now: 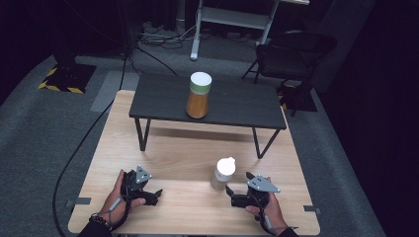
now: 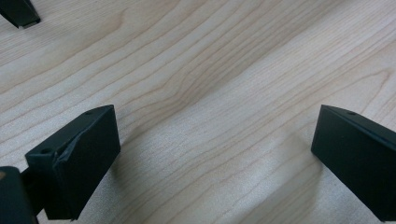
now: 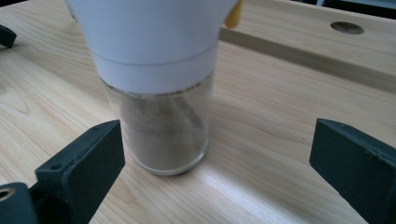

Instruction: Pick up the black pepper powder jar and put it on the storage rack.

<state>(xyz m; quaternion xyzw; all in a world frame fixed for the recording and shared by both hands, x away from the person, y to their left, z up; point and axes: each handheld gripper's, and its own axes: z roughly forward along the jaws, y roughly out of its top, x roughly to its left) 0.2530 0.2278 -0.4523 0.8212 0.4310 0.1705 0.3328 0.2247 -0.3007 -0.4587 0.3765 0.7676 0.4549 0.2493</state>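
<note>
A small glass shaker (image 1: 223, 174) with a white cap and brownish powder stands upright on the wooden table (image 1: 183, 163), near the front right. My right gripper (image 1: 230, 196) lies on the table just in front of it, open. In the right gripper view the shaker (image 3: 163, 130) stands between the spread jaws, nearer the left one and touching neither, with my right gripper (image 3: 217, 135) open. My left gripper (image 1: 157, 196) rests at the front left, open, and in its own view my left gripper (image 2: 217, 121) has bare wood between the jaws.
A low black stand (image 1: 163, 101) occupies the far half of the table. On it is a tall jar (image 1: 198, 96) of orange contents with a white lid and green band. A black chair (image 1: 289, 54) and a white frame (image 1: 232, 17) stand beyond. Cables run along the floor at left.
</note>
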